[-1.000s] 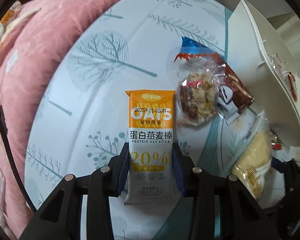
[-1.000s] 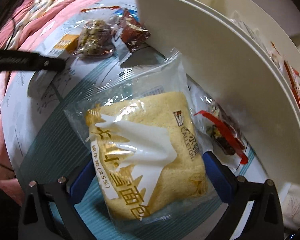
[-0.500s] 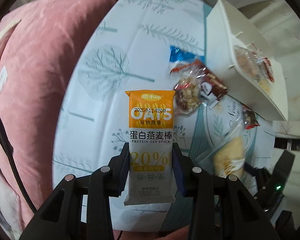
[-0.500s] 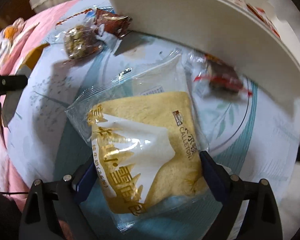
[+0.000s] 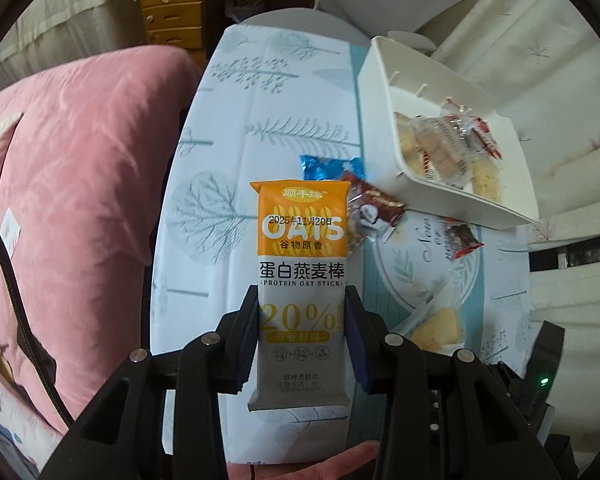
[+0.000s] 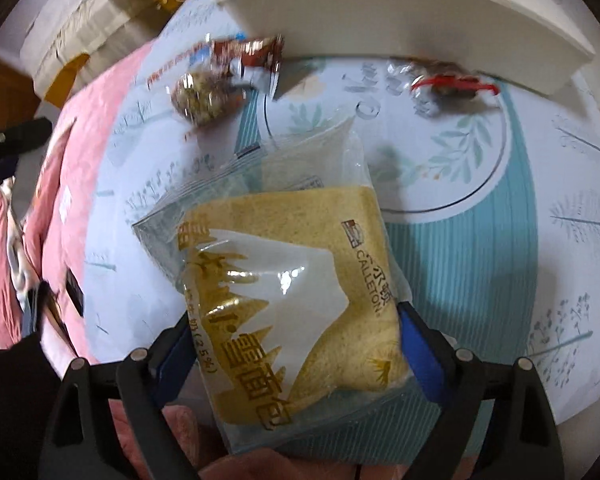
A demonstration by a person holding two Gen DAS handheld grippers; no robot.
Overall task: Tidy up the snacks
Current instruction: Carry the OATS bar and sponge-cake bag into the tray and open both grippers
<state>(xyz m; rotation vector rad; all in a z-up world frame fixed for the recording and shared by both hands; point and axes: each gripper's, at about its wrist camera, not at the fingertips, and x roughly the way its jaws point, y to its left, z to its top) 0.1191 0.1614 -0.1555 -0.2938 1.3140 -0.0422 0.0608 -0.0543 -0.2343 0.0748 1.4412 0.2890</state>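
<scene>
Snacks: several wrapped pieces already in white tray (image 5: 384, 120), frame upper right. Left hand-held gripper (image 5: 302, 316) clamps oat stick (image 5: 302, 248); right hand-held gripper (image 6: 296, 344) clamps bread pack (image 6: 288, 280). Three packets (image 6: 204, 96) remain on bench (image 5: 260, 120).

Orange-white oat bar (image 5: 302, 276), yellow bread pack (image 6: 296, 300), tree-print tablecloth (image 5: 260, 92), pink cushion (image 5: 72, 184)

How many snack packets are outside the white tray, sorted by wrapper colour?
Orange-and-white oat stick packet: 1
Clear bread bag with gold print: 1
Blue foil packet: 1
Brown foil packet: 1
Clear oat-cluster packet: 1
Clear red-trimmed packet: 1
Total: 6
</scene>
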